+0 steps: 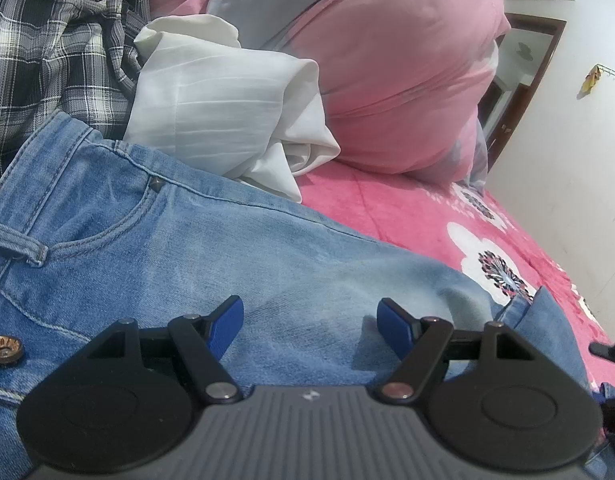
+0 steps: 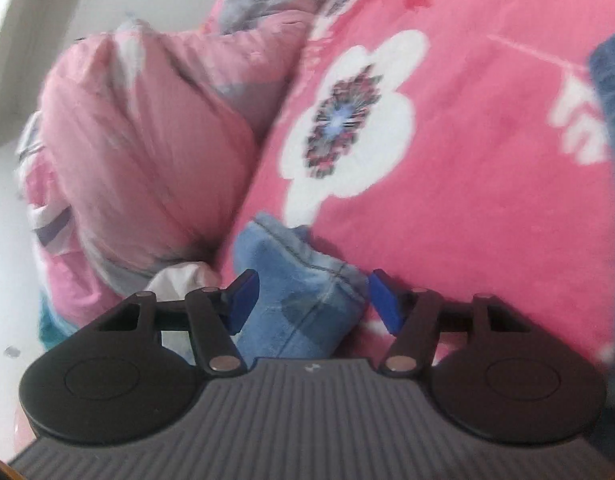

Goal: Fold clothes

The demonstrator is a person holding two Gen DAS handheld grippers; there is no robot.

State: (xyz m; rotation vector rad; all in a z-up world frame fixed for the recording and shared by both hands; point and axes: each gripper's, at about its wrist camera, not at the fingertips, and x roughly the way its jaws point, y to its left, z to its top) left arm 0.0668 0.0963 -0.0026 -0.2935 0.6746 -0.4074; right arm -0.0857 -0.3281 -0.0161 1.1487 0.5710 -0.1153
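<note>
My right claw (image 2: 310,300) gaped, pads astride jeans' hem end (image 2: 303,300), not pinching. Left claw (image 1: 310,326) gaped over jeans' thigh (image 1: 227,248). Leg ran left-to-right; right nearer hem.

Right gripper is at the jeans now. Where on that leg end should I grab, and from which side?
Take the jeans at the stitched hem of the leg end, which sits bunched between the right gripper's open blue pads. Come straight on from the free cuff end, one pad on each side. The thick doubled hem should hold better than loose denim.
</note>
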